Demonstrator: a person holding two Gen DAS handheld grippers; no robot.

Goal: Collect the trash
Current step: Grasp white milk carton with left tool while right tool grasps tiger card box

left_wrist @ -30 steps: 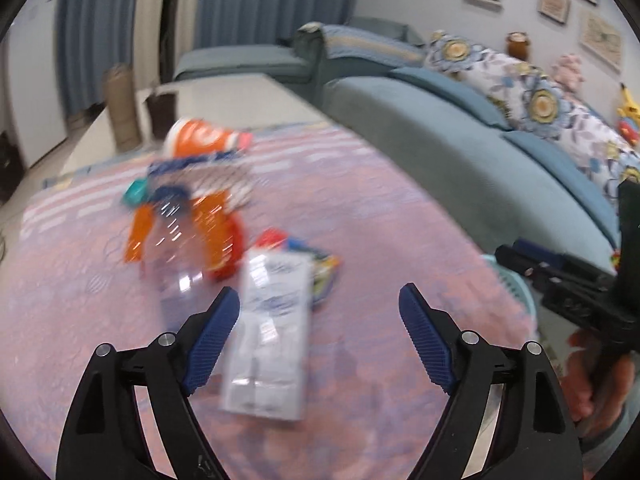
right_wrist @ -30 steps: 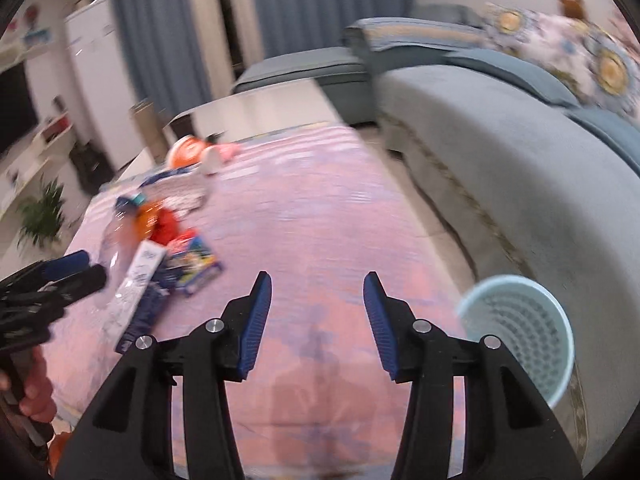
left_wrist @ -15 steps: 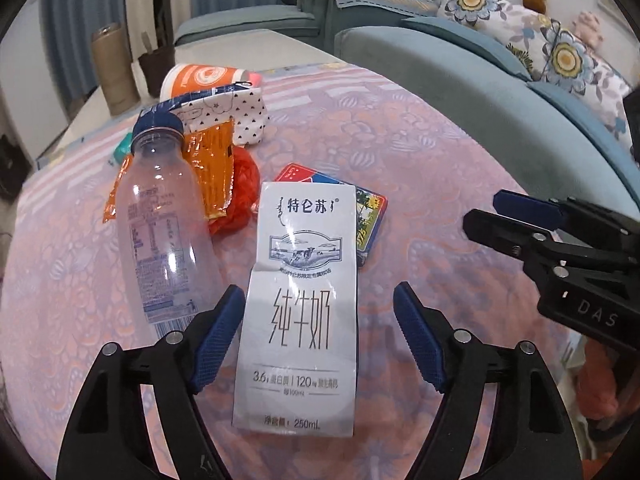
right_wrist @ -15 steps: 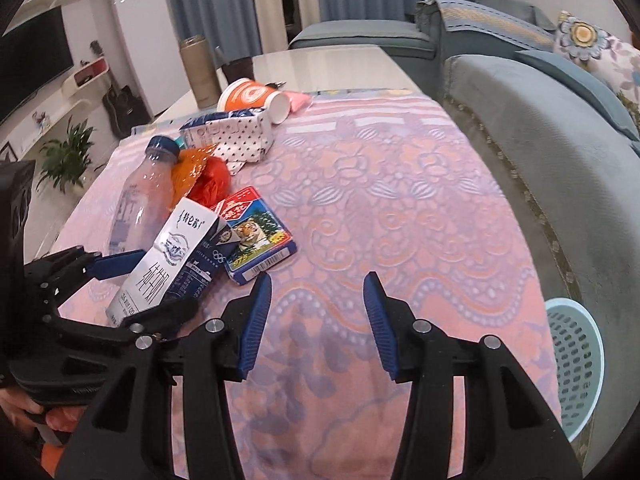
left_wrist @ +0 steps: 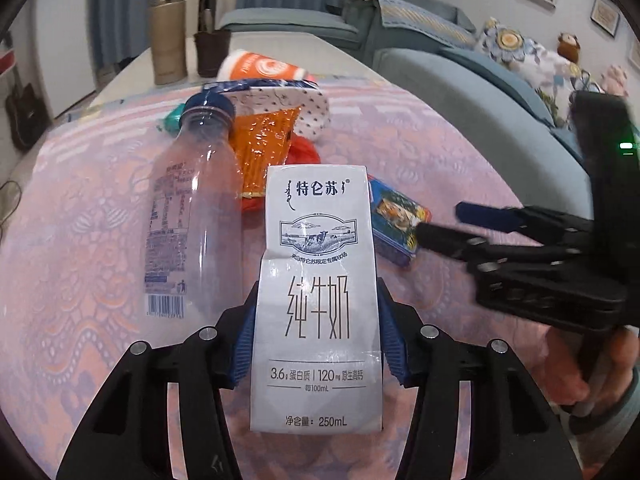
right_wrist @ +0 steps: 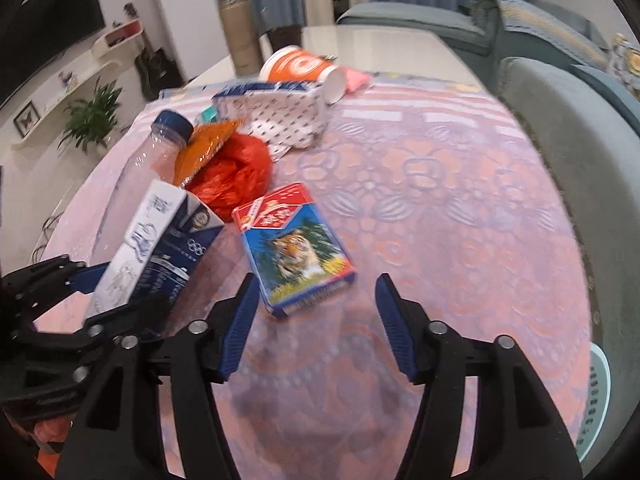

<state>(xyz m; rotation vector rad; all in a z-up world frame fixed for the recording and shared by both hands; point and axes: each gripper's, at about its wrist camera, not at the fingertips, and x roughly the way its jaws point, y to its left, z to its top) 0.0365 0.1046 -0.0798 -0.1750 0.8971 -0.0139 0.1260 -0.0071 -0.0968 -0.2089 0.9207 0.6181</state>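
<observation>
My left gripper (left_wrist: 316,332) is shut on the sides of a white milk carton (left_wrist: 316,280), which also shows in the right wrist view (right_wrist: 160,248), its far end tilted up off the cloth. My right gripper (right_wrist: 316,316) is open, just short of a blue tiger-print box (right_wrist: 296,244) lying flat; the box also shows in the left wrist view (left_wrist: 400,220). A clear plastic bottle (left_wrist: 192,216), an orange wrapper (left_wrist: 264,148), a red bag (right_wrist: 236,172), a dotted carton (right_wrist: 280,116) and an orange paper cup (right_wrist: 304,68) lie beyond.
A patterned pink tablecloth (right_wrist: 440,208) covers the table. A light blue waste basket (right_wrist: 596,400) stands on the floor at the lower right. A blue-grey sofa (right_wrist: 580,128) runs along the right. A tall brown flask (left_wrist: 168,40) stands at the far end.
My left gripper moved forward and closed on the milk carton. My right gripper moved up to the tiger-print box and opened wider.
</observation>
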